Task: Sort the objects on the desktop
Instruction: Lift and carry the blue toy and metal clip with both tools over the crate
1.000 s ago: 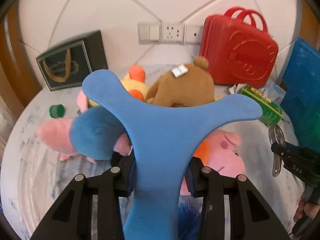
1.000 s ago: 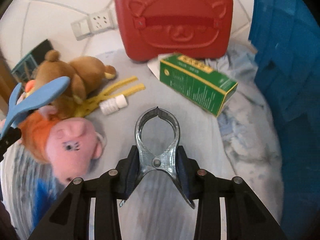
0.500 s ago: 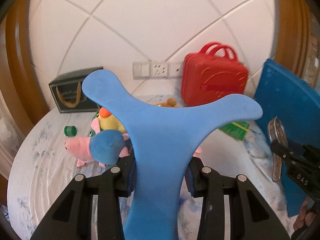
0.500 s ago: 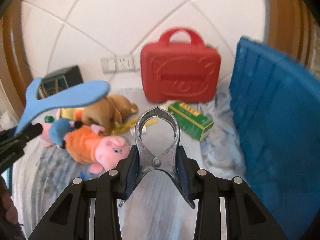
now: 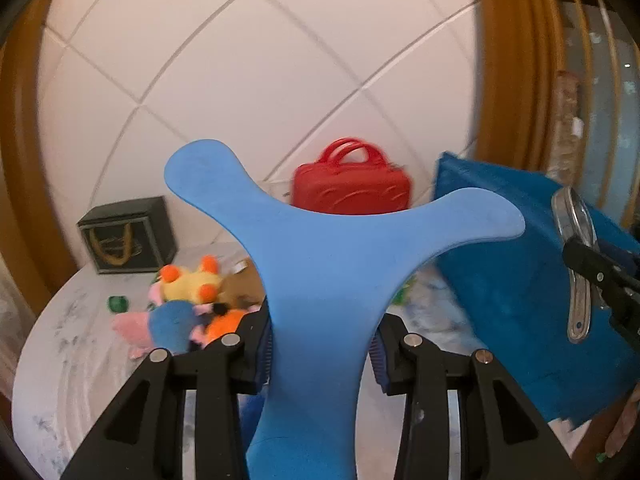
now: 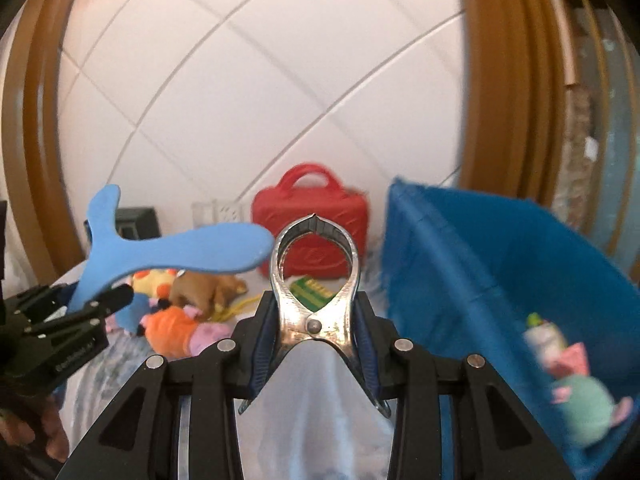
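Blue boomerang (image 5: pixel 320 280) sits clamped in the left claw (image 5: pixel 320 354); the right claw (image 6: pixel 314 344) grips a metal clamp (image 6: pixel 314 280) beside the blue bin (image 6: pixel 500 264).

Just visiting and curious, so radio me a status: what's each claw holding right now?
Left gripper shut on blue boomerang. Right gripper shut on metal clamp. Blue bin open at right, toys inside. Nothing blocking.
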Demonstrator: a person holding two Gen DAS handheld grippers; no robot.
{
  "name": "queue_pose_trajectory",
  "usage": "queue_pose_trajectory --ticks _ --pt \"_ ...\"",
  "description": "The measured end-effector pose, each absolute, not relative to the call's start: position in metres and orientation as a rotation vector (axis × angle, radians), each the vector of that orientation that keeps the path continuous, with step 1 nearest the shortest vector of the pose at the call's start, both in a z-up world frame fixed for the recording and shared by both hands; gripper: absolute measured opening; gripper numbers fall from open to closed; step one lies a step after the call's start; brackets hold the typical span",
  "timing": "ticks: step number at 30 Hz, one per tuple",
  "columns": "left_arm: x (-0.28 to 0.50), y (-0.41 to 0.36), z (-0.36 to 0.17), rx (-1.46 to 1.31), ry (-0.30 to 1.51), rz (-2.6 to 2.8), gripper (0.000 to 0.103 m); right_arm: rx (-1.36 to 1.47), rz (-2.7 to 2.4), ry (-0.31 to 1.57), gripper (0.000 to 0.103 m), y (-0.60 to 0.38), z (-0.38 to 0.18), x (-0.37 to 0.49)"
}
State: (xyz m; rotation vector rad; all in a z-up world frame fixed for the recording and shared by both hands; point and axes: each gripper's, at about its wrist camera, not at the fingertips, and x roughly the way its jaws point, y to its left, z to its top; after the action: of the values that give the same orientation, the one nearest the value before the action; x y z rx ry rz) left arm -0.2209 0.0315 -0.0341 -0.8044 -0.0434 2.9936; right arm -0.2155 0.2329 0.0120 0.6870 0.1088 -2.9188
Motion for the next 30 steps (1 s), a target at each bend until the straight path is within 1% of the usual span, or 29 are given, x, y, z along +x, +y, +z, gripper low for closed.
queue_pose_trajectory --ticks 7,15,24,25,27,30 --pt "-0.222 0.116 -0.005 -0.7 0.013 2.89 0.039 0.628 -3.073 0.09 0.037 0.302 0.044 -0.188" --pt "-0.23 0.236 0.017 -0.652 0.067 2.742 0.039 0.625 -3.246 0.101 0.037 0.4 0.06 -0.174" --pt "-0.243 0.356 0.027 -0.791 0.071 2.658 0.039 0.734 -3.334 0.101 0.037 0.512 0.05 -0.182" --pt "-0.243 0.364 0.026 -0.801 0.071 2.65 0.039 0.749 -3.338 0.09 0.037 0.524 0.047 -0.183" --pt "-0.246 0.38 0.028 -0.824 0.154 2.662 0.039 0.767 -3.339 0.074 0.037 0.539 0.043 -0.179" --pt "-0.247 0.389 0.036 -0.85 0.126 2.642 0.039 0.8 -3.335 0.06 0.037 0.56 0.037 -0.187"
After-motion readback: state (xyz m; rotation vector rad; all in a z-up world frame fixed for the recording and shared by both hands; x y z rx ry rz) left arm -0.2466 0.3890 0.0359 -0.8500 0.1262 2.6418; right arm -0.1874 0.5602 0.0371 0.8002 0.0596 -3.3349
